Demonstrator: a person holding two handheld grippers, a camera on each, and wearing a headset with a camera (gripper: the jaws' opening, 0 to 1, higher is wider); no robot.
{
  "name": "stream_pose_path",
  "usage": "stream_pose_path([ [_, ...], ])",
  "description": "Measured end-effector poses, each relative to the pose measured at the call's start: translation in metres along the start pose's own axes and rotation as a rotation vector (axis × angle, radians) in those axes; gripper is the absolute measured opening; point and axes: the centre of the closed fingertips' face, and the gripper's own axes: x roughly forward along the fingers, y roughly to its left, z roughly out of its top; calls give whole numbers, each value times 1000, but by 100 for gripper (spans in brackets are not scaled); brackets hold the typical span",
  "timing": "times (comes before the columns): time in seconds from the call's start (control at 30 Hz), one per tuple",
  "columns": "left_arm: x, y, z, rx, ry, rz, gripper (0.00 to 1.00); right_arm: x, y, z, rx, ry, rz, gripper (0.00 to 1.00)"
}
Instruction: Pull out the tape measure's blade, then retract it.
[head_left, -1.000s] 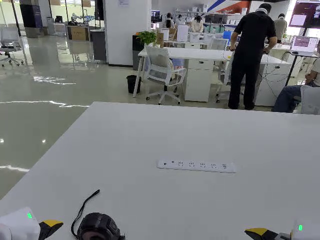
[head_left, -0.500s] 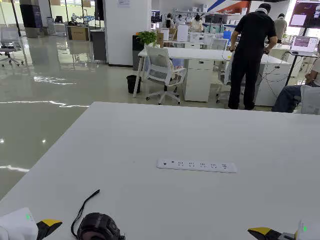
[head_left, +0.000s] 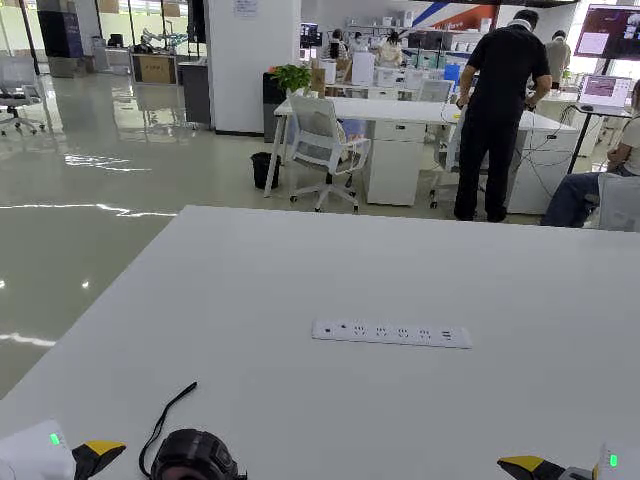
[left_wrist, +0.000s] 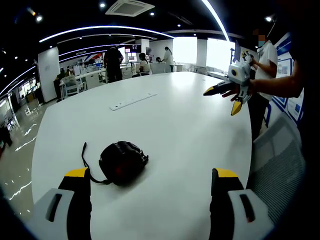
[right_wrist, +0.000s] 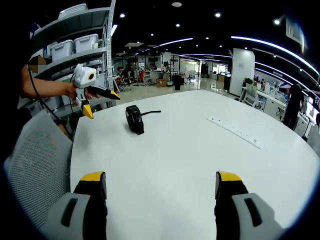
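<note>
A black tape measure (head_left: 196, 458) with a thin black wrist strap (head_left: 167, 412) lies on the white table (head_left: 400, 270) at its near edge; its blade is not drawn out. In the left gripper view the tape measure (left_wrist: 123, 161) sits just ahead of my open left gripper (left_wrist: 150, 182), nothing between the jaws. My left gripper's yellow tip (head_left: 98, 452) is just left of the tape in the head view. My right gripper (right_wrist: 159, 186) is open and empty, well away from the tape measure (right_wrist: 134, 119); its yellow tip (head_left: 528, 466) shows at the lower right.
A white power strip (head_left: 391, 333) lies flat in the middle of the table. Beyond the far edge are a shiny floor, a white office chair (head_left: 322, 148), desks and a standing person (head_left: 492, 115). A grey mesh chair (right_wrist: 35, 165) sits at the table's near side.
The head camera has shifted slightly. Both grippers and the tape measure stay about where they were.
</note>
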Motion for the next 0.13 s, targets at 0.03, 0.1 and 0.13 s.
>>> stream_pose_path([
  [0.03,0,0,0,1,0,0,99,0,0,0,-1,0,0,93],
  [0.1,-1,1,0,2,3,3,99,1,0,-1,0,6,-1,93],
  [0.13,-1,1,0,0,3,2,99,1,1,0,-1,4,0,93],
])
